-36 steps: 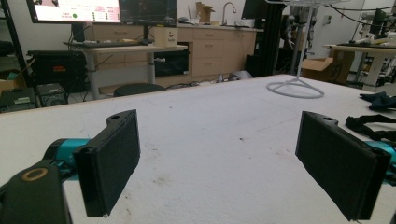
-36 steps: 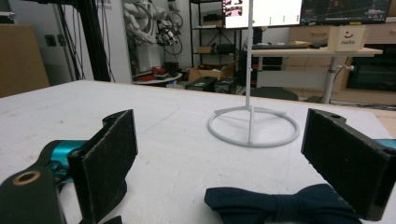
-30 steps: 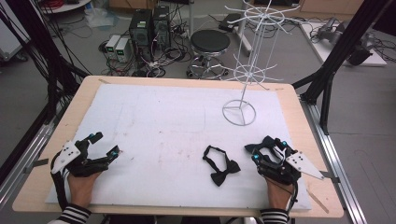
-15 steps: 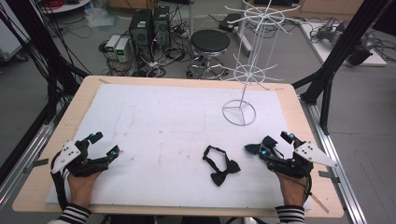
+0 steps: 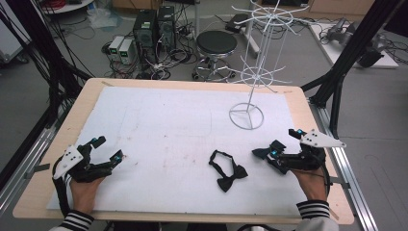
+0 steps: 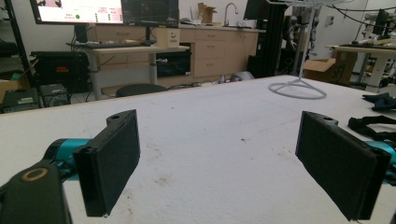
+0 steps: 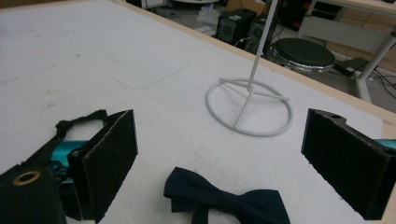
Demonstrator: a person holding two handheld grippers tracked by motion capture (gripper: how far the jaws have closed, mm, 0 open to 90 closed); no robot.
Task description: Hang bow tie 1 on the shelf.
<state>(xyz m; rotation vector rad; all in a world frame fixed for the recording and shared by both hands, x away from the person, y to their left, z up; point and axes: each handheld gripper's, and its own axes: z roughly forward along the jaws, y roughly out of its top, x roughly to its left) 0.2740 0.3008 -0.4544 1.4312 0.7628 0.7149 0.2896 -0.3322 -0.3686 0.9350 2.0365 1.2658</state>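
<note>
1. At the near edge of the table (image 5: 45,192), the person's striped sleeves (image 5: 77,220) come in from the bottom, each hand gripping a tool.
2. The left gripper (image 5: 107,147) rests low over the white mat (image 5: 168,125) at the near left corner. Its jaws stand wide apart with nothing between them; in the left gripper view (image 6: 217,161) bare mat shows between the two black pads.
3. The right gripper (image 5: 278,144) sits at the near right, with the grey three-cornered plate (image 5: 320,139) on top. Its jaws are also spread wide and hold nothing.
4. The bow tie (image 5: 232,174) lies flat on the mat, just to the left of the right gripper and apart from its jaws. In the right gripper view the dark knot and wings (image 7: 229,200) lie between the open jaws (image 7: 219,161) and a little below them; whether the near pad brushes the strap loop (image 7: 79,120) is hard to tell from this angle.
5. The strap (image 5: 219,156) curls away from the knot toward the middle of the mat.
6. Farther back, the white wire stand (image 5: 246,116) rests its round base on the mat's far right part, its post rising upright to spoked tiers.
7. Beyond the table, on the floor, stand a round black stool (image 5: 217,43) and computer cases (image 5: 154,26) amid cables.
</note>
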